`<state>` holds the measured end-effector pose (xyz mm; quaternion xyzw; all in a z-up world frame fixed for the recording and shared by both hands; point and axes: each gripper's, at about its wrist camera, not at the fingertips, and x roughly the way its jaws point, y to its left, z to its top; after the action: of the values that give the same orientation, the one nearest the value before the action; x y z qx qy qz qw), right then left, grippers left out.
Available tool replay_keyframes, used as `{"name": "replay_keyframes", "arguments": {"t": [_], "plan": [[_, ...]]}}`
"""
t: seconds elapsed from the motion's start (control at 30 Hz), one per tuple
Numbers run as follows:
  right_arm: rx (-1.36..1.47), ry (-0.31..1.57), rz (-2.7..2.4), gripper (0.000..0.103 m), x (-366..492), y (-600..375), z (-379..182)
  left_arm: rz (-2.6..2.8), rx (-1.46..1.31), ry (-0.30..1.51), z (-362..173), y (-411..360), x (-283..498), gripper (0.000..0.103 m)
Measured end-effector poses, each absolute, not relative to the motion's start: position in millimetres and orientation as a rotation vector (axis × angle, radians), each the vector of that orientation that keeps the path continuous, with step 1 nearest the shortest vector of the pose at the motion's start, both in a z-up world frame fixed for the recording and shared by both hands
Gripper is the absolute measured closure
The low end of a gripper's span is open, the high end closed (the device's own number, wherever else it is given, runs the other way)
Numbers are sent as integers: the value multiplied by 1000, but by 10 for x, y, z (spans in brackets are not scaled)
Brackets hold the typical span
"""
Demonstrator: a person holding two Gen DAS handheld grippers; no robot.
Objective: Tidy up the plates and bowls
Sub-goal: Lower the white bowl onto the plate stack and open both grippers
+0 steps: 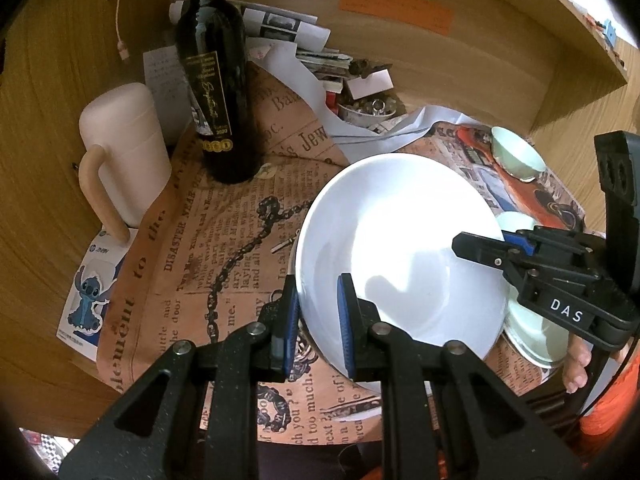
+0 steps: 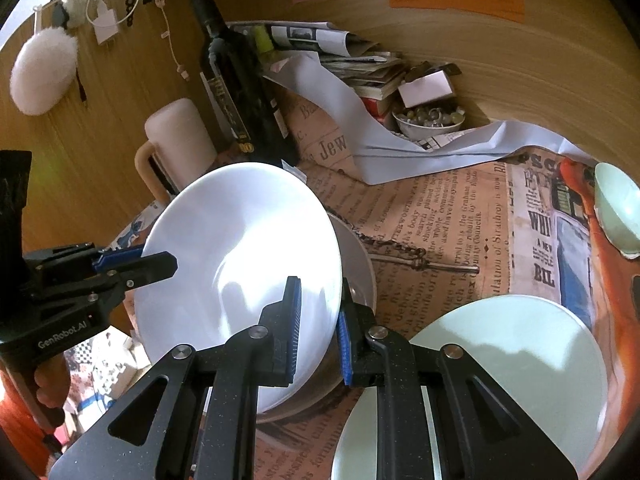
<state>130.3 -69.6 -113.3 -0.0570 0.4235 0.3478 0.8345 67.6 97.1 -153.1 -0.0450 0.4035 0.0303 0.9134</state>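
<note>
Over the newspaper-print tablecloth a white plate is held tilted above a second white dish, just beside a pale green plate. Both claws are nearly closed, pinching its opposite rims: the left gripper on the near edge, the right gripper on the far one. Their bodies read "GenRobot.AI" and "DAS". A wine bottle is labelled "2020"; the cloth reads "DISASTER".

Wood-grain desk walls, newsprint table cover, bright light.
</note>
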Motion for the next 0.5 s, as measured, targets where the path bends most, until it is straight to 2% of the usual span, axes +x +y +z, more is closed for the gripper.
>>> {"name": "replay_keyframes", "arguments": {"t": [0.5], "plan": [[-224,865,698,83,1273,-608,-1192,67,-7,812,-1600,821,713,85]]}}
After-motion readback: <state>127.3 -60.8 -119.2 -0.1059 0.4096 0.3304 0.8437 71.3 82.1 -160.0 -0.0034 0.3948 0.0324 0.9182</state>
